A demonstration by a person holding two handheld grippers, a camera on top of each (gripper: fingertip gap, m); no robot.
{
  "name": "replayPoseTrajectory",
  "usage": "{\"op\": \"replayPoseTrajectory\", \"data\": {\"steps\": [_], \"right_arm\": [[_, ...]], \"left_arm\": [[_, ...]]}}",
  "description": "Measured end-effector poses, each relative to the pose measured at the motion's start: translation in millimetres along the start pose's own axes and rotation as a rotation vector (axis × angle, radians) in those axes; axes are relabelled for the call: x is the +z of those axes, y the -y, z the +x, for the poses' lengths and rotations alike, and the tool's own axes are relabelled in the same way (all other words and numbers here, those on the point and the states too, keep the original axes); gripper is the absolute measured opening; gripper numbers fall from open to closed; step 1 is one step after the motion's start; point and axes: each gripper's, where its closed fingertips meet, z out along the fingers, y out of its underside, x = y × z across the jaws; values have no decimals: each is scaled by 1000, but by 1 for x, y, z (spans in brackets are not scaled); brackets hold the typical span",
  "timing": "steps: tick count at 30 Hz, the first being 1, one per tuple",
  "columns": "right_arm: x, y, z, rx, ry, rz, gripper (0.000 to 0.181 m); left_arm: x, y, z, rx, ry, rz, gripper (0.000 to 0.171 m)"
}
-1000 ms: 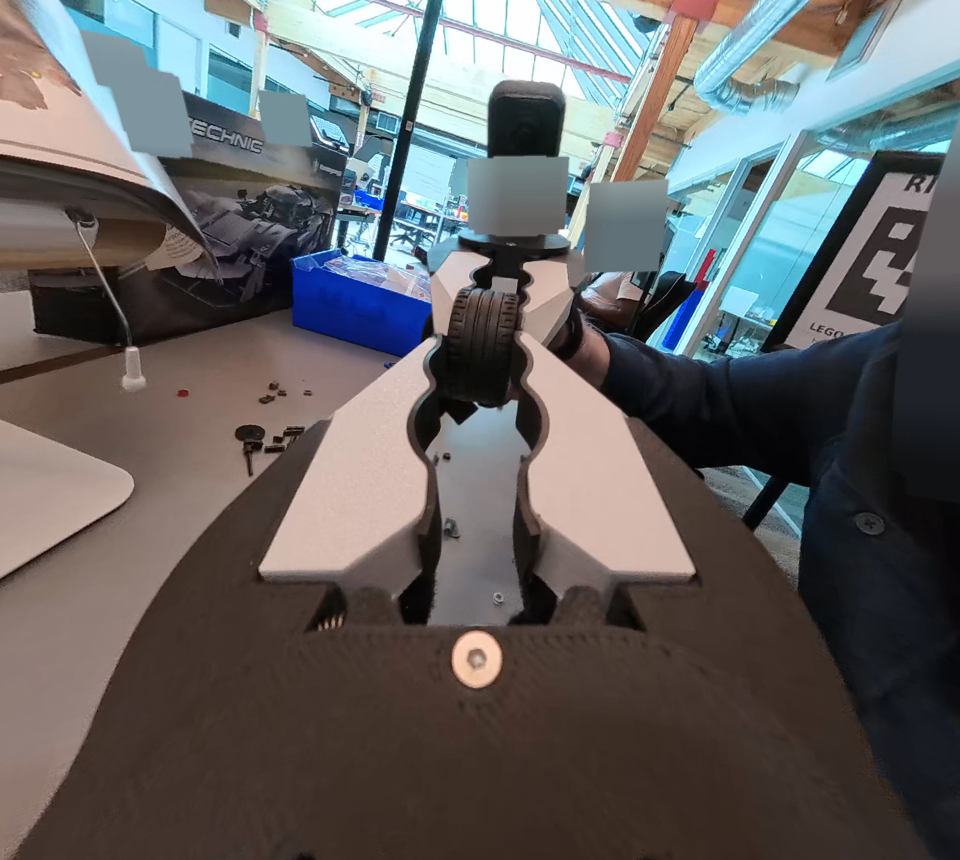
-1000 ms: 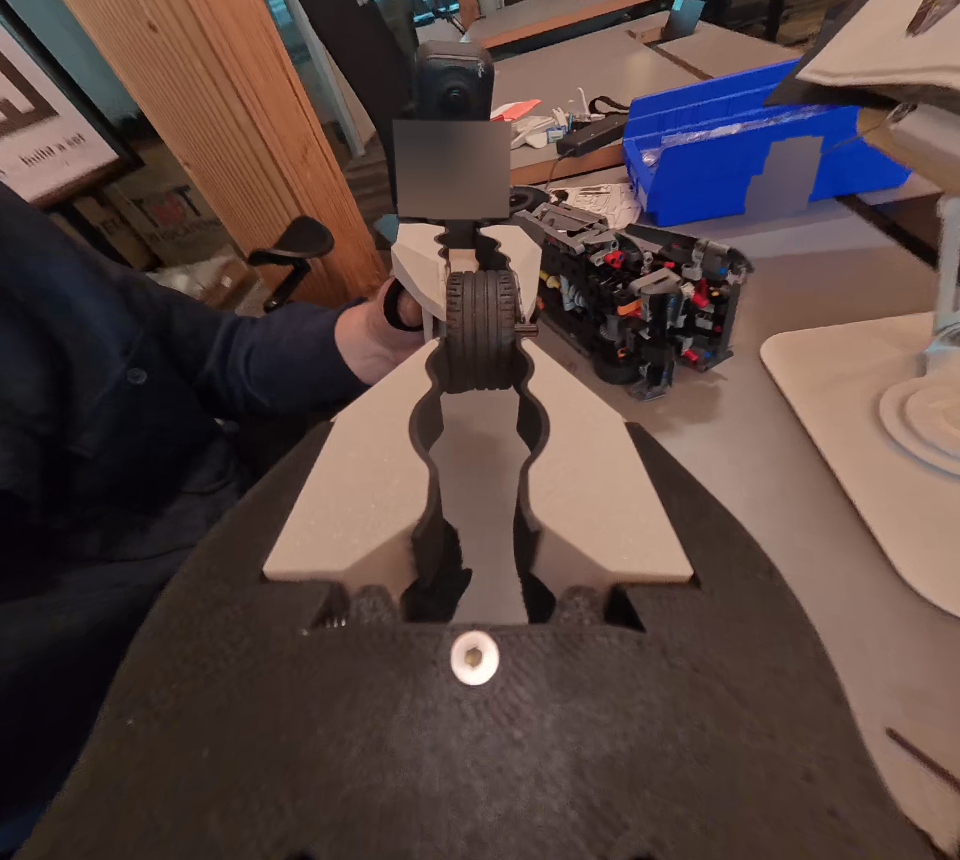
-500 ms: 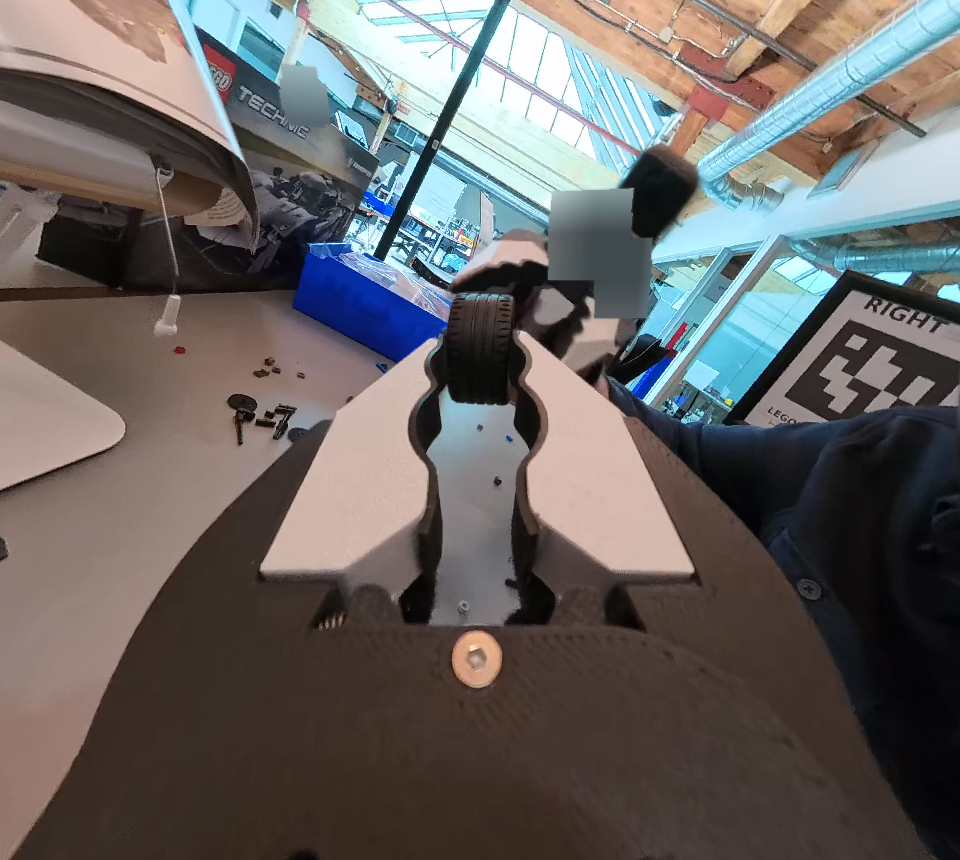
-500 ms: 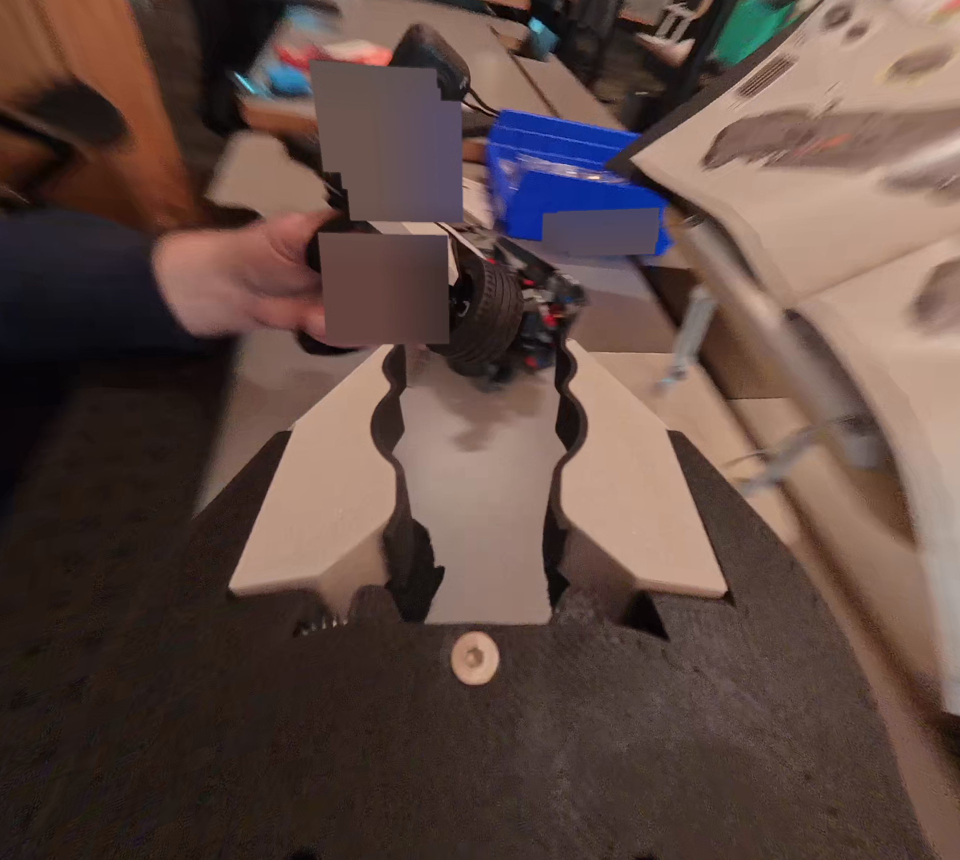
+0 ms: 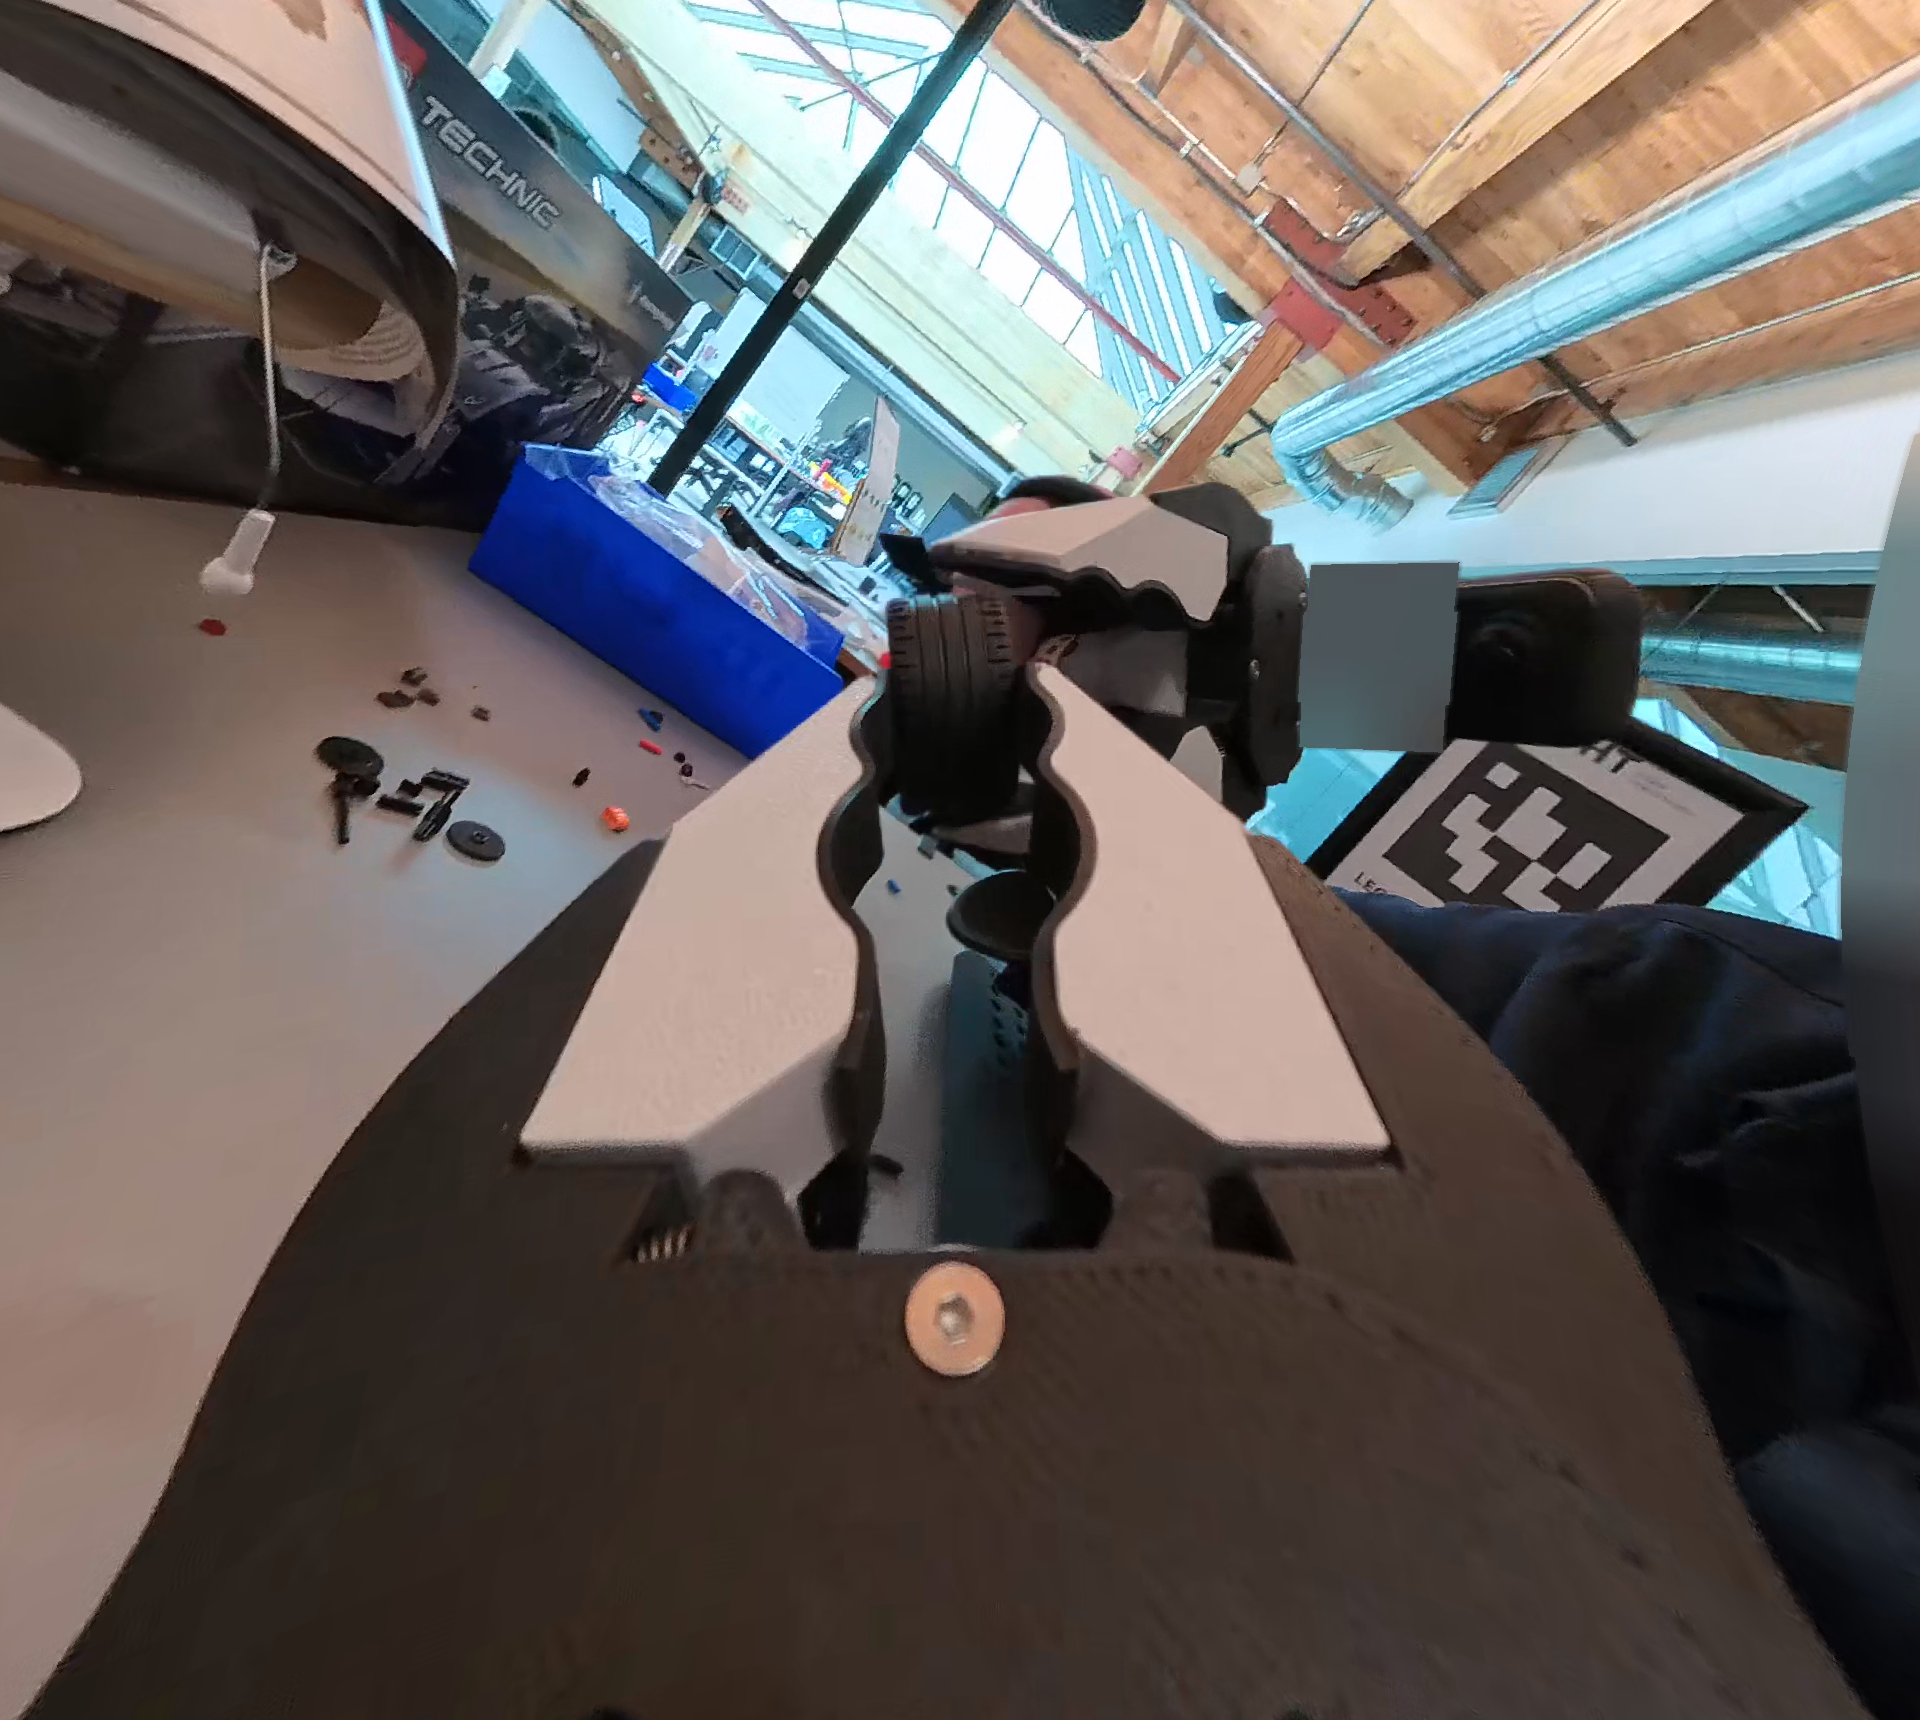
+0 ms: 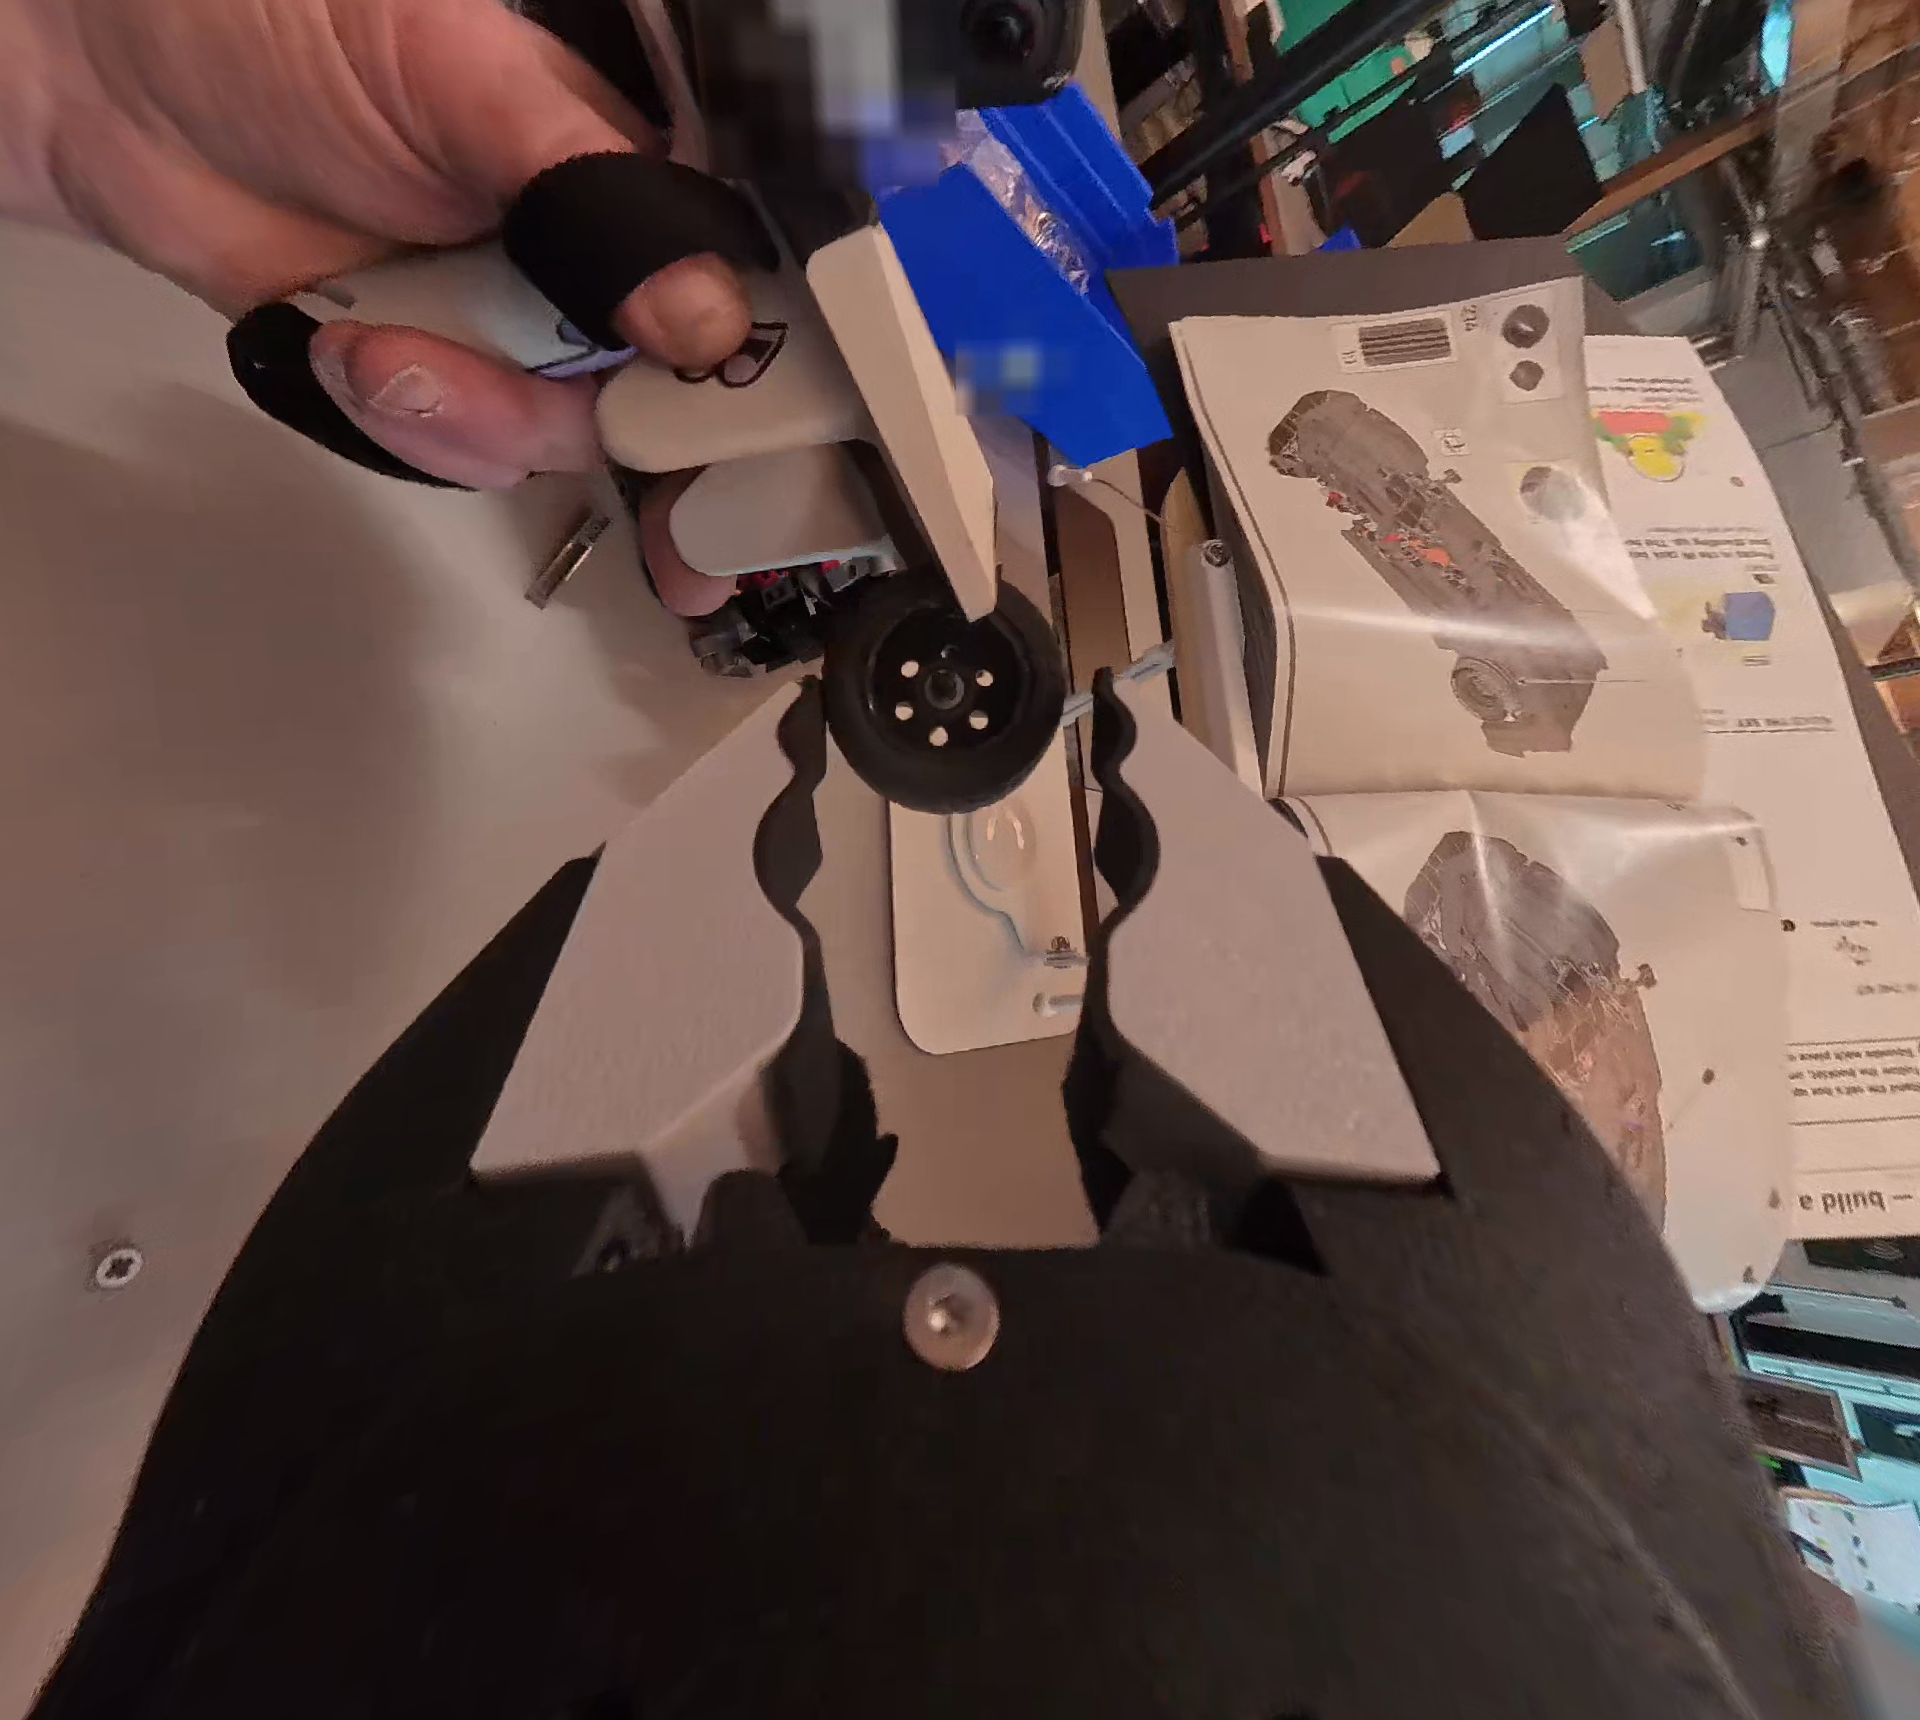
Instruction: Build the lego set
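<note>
Black rubber-tyred toy wheel (image 5: 961,683) is clamped between the left gripper (image 5: 956,714) fingertips; the right gripper (image 6: 948,714) is spread apart around it.

We see a blue bin (image 5: 665,600) mid-left, silver duct (image 5: 1621,288) upper right, black-framed marker sign (image 5: 1538,829) at right.

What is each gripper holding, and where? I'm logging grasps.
Left gripper pinches the black wheel across its tyre tread. Right gripper is open, holding nothing.
</note>
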Motion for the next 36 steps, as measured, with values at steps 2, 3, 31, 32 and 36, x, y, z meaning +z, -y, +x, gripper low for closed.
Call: {"op": "replayPoseTrajectory", "data": {"steps": [2,3,31,32,36], "right_arm": [[3,4,-1,-28,19,-16,43],[4,8,1,-27,27,-12,42],[113,41,2,898,751,42,42],[116,39,0,913,768,35,42],[131,31,-11,958,826,-8,42]], "left_arm": [[-2,3,2,-1,-1,14,20],[-4,6,4,-2,-11,27,20],[-140,107,26,491,448,628,17],[-139,107,22,476,457,621,18],[-136,103,6,434,504,577,18]]}}
